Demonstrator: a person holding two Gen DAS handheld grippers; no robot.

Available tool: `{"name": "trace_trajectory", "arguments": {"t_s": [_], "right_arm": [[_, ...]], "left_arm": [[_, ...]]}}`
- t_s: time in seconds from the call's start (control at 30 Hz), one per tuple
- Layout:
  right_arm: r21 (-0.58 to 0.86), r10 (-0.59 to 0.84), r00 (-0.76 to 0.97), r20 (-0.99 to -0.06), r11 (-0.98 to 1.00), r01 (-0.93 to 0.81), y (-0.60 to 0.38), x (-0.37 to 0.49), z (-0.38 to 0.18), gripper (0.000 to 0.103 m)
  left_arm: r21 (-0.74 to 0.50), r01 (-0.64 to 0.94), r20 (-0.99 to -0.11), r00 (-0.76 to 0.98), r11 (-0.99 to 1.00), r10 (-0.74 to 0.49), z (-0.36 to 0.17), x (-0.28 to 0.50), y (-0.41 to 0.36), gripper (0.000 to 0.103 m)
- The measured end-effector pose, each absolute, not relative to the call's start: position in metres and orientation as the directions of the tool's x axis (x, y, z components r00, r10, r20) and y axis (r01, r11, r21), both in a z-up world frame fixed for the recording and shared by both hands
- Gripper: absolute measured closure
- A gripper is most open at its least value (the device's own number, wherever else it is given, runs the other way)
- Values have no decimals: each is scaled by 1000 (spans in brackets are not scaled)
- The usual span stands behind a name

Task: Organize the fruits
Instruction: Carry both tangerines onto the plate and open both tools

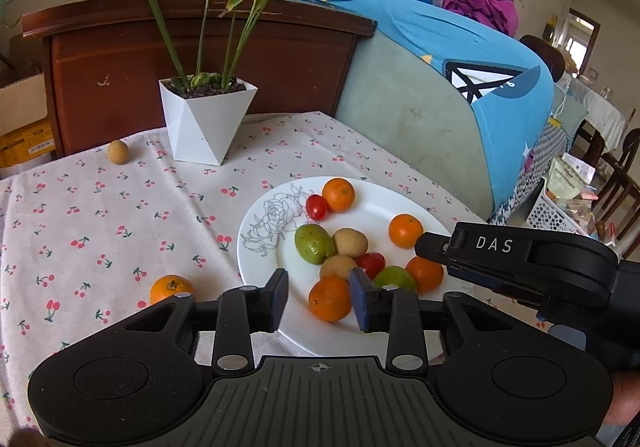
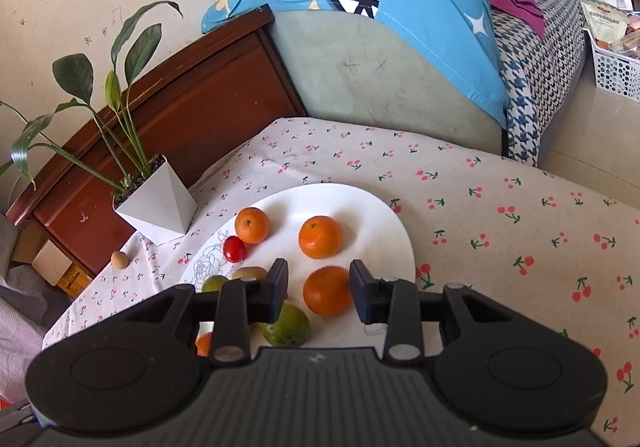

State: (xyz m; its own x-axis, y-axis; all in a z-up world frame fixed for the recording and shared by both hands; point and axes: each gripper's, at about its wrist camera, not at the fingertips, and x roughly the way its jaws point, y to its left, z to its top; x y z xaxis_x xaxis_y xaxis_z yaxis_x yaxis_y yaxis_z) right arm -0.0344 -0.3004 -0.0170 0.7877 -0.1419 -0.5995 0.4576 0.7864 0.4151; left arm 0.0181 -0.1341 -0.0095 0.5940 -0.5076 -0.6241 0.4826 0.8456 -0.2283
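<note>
A white plate (image 1: 260, 223) on the cherry-print tablecloth (image 1: 100, 215) holds several oranges, two cherry tomatoes, two green fruits and two brown ones. My left gripper (image 1: 320, 297) is open over the plate's near edge, and an orange (image 1: 330, 299) lies on the plate between its fingers, a gap showing on the left side. My right gripper (image 2: 319, 287) is open too, around another orange (image 2: 327, 291) that rests on the plate (image 2: 360, 207); its tip (image 1: 426, 247) shows at the right. One orange (image 1: 170, 287) and a brown fruit (image 1: 117, 152) lie off the plate.
A white angular pot with a leafy plant (image 1: 204, 119) stands behind the plate, and a wooden headboard (image 1: 120, 59) lies beyond it. A grey cushion under blue cloth (image 1: 440, 87) borders the table's far right. A white basket (image 2: 616, 71) sits further right.
</note>
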Motion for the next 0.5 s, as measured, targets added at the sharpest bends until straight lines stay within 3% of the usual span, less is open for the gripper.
{"name": "trace_trajectory", "arguments": {"t_s": [0.1,0.3,0.5], "right_arm": [[418,-148,792,-592,784,459,-299,-35,-14,55],[411,-149,794,-589,790,454,-294,-35,-6,42],[406,-134,794,-592,802,437,-287,-36,4,40]], "left_arm": [[-219,466,-619,612,857,-491,-4,18,-132,45],[-191,456,-627,625,870,-465,8,16,-125,24],[-165,460,-636,626,873,-451,23,13,-111,20]]}}
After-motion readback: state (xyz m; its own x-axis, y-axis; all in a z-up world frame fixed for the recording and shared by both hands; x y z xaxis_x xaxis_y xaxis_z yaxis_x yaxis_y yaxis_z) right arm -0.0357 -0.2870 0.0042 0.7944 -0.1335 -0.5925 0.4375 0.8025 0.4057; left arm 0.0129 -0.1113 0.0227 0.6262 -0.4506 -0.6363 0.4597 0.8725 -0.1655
